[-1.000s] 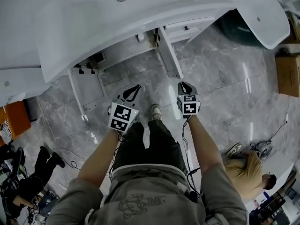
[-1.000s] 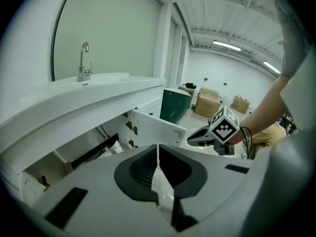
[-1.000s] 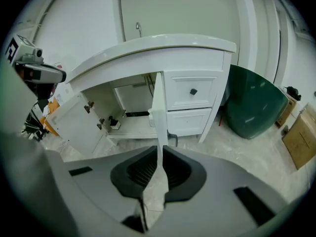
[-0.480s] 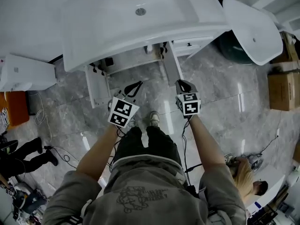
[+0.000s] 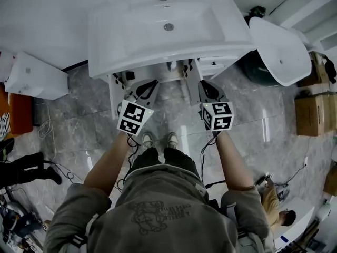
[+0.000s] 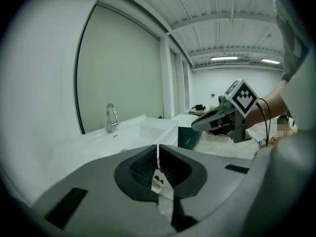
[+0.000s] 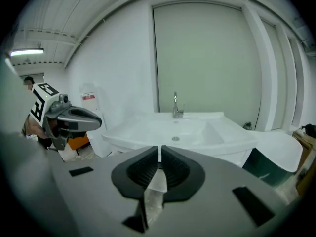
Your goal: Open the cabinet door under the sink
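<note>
Fingers [image 6: 140, 168] of L gripper [image 5: 151, 83] pressed together, nothing held; R gripper [image 5: 204, 85] same. Both held side by side in front of sink [image 5: 137, 36]. Under it, cabinet doors [image 5: 114, 95] seen swung out, one beside each gripper.

Glossy grey marble-patterned floor tiles [image 5: 263, 125] spread beneath plain white walls [image 7: 113, 68]. A tall pale grey-green panel [image 7: 202, 58] with a dark frame fills the back wall. Fluorescent strip lights [image 6: 224, 59] glow under a ribbed white ceiling [image 6: 232, 28]. Brown cardboard boxes [image 5: 310, 115] sit at the right.
</note>
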`<move>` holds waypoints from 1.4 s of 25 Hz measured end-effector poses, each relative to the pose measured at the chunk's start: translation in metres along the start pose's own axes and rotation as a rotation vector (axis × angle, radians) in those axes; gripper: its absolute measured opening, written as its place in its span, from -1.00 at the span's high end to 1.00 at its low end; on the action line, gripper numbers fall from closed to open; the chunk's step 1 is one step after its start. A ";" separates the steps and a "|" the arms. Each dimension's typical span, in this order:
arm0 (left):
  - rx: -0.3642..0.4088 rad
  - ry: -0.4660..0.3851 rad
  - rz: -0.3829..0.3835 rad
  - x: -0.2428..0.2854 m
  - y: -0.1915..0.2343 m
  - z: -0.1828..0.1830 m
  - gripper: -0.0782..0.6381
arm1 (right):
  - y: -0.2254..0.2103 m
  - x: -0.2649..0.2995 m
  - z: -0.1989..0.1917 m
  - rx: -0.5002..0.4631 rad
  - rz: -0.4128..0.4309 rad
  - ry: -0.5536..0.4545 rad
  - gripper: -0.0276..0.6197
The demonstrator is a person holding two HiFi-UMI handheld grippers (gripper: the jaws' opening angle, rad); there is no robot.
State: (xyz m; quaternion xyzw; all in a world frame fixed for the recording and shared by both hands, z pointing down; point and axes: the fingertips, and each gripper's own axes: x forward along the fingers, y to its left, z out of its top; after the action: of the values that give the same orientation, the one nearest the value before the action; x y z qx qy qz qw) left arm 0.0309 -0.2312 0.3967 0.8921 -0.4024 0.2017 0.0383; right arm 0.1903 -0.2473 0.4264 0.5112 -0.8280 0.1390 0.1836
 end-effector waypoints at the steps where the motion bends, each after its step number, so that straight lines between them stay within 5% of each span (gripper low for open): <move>1: 0.000 -0.016 0.010 -0.008 0.004 0.009 0.70 | 0.006 -0.006 0.015 -0.009 0.008 -0.023 0.79; 12: 0.013 -0.213 0.048 -0.088 0.026 0.104 0.70 | 0.082 -0.070 0.130 -0.086 0.146 -0.212 0.80; 20: 0.042 -0.302 0.096 -0.134 0.036 0.137 0.70 | 0.132 -0.140 0.203 -0.127 0.220 -0.372 0.80; 31: 0.158 -0.342 0.130 -0.198 0.018 0.164 0.70 | 0.164 -0.202 0.245 -0.105 0.232 -0.546 0.80; 35: 0.100 -0.344 0.140 -0.215 0.019 0.167 0.70 | 0.171 -0.208 0.243 -0.106 0.231 -0.550 0.80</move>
State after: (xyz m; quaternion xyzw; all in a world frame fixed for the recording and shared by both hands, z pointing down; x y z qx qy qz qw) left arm -0.0564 -0.1314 0.1581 0.8840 -0.4537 0.0683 -0.0897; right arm 0.0828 -0.1087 0.1096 0.4218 -0.9055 -0.0281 -0.0379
